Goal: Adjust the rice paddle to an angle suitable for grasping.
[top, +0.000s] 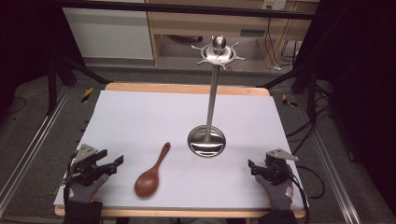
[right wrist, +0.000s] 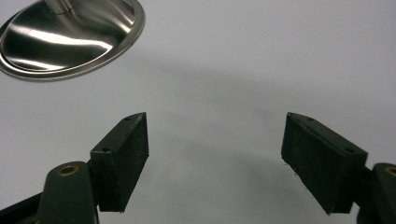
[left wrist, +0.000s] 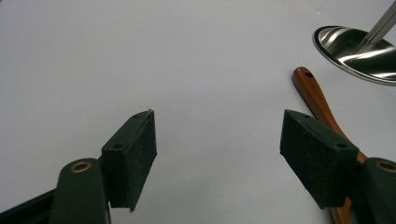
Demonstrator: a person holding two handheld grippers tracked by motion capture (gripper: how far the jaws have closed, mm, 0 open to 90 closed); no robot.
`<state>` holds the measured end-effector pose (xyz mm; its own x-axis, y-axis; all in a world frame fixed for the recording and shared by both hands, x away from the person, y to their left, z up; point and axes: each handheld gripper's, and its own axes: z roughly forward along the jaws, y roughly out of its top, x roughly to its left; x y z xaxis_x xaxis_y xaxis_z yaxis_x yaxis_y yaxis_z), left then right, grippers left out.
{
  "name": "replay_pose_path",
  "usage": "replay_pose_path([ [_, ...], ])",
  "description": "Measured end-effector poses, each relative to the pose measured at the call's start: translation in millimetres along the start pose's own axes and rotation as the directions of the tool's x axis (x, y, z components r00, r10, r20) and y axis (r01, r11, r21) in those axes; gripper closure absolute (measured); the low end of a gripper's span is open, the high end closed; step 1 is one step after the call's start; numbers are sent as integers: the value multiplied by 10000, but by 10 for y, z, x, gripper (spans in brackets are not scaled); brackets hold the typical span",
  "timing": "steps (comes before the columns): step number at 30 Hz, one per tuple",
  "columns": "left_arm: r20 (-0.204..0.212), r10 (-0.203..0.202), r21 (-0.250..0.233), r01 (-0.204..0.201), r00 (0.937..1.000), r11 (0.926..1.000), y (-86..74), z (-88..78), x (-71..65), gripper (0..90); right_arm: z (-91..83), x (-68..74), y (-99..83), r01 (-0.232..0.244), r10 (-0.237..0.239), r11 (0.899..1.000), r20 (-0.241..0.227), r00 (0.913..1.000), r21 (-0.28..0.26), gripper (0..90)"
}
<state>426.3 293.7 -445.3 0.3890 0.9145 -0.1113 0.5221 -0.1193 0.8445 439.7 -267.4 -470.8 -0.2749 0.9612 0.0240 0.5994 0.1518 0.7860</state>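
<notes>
Lying diagonally, the wooden spoon [top: 152, 172] points its handle toward the steel stand [top: 207, 140]; both tools gape empty.

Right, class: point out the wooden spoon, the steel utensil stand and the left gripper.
wooden spoon [top: 148, 182]: high view, on its bowl.
steel utensil stand [top: 206, 141]: high view, on its round base.
left gripper [top: 117, 162]: high view, midway between its open fingertips.

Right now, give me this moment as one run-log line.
left gripper: open, empty | right gripper: open, empty | spoon: flat on table, untouched | stand: upright
</notes>
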Motion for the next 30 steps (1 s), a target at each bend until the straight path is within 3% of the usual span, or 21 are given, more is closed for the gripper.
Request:
replay_pose_path([
  [10, 367, 264, 55, -266, 9990, 9996, 76, 20, -122, 276, -14, 9, -2, 149, -150, 9999, 328, 9993, 31, 249],
  [23, 693, 693, -32, -692, 9952, 9976, 305, 55, -319, 289, -23, 49, 7, 269, -273, 9996, 319, 9991, 120, 280],
  [30, 753, 982, 247, -1003, 9923, 9947, 390, 92, -434, 319, -29, 51, 7, 319, -322, 9994, 347, 9989, 105, 282],
])
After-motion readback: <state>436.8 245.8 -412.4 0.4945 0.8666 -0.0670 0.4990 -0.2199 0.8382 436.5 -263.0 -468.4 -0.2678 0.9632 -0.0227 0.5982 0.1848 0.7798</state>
